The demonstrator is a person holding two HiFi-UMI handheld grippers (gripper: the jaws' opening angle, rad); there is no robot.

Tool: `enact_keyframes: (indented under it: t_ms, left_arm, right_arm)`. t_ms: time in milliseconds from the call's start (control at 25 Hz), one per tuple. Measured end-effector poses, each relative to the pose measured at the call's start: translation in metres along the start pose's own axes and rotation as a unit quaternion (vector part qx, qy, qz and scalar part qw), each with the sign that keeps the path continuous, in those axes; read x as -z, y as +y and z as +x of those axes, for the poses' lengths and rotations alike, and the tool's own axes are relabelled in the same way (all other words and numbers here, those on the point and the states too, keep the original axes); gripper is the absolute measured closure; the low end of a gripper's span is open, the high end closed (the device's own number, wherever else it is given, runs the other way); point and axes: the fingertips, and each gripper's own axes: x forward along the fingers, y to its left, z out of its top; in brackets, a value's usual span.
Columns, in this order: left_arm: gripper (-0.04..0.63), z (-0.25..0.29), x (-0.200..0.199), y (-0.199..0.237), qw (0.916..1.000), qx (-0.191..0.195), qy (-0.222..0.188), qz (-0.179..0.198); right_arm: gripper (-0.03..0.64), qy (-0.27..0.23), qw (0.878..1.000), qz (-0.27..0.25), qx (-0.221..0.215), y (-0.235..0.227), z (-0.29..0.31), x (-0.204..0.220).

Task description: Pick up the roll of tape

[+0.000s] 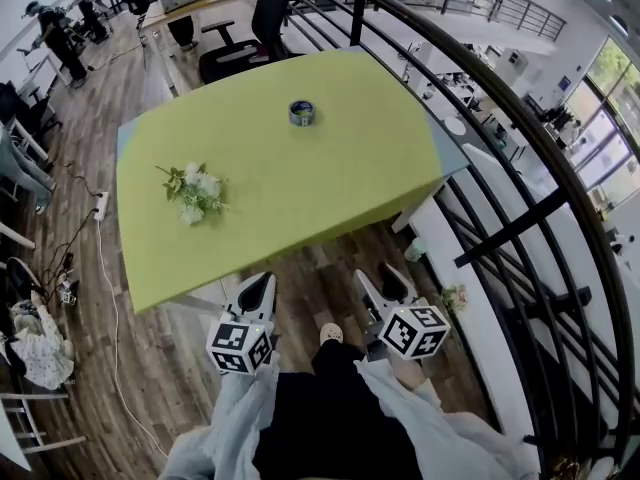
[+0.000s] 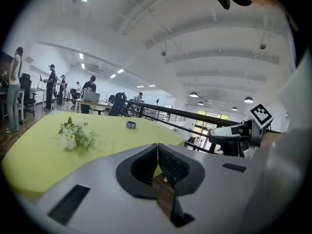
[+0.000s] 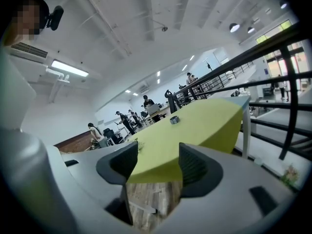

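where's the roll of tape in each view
Head view: roll of tape upper middle, far part of the yellow-green table.
Left gripper view: left of centre, right of the flowers.
Right gripper view: near centre.
Shared landmark: the yellow-green table.

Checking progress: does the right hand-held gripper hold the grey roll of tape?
No, the roll of tape sits apart on the yellow-green tabletop; the jaws are empty.

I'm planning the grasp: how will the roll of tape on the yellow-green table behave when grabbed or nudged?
The roll of tape lies flat, hole upward, on the table, so it probably won't roll unless tipped on edge. Small and ring-shaped, it is likely light and stiff. A sideways nudge would probably slide it across the smooth top.
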Motion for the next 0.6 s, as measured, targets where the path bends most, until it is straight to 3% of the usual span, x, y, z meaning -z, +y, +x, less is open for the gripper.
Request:
enact_keyframes:
  t_ms: [600]
  left_arm:
    - [0.578, 0.068, -0.016, 0.010, 0.9987, -0.036, -0.029, -0.021]
  right_arm:
    - [0.354, 0.015, 0.999, -0.016, -0.028, -0.046, 0.055, -0.043]
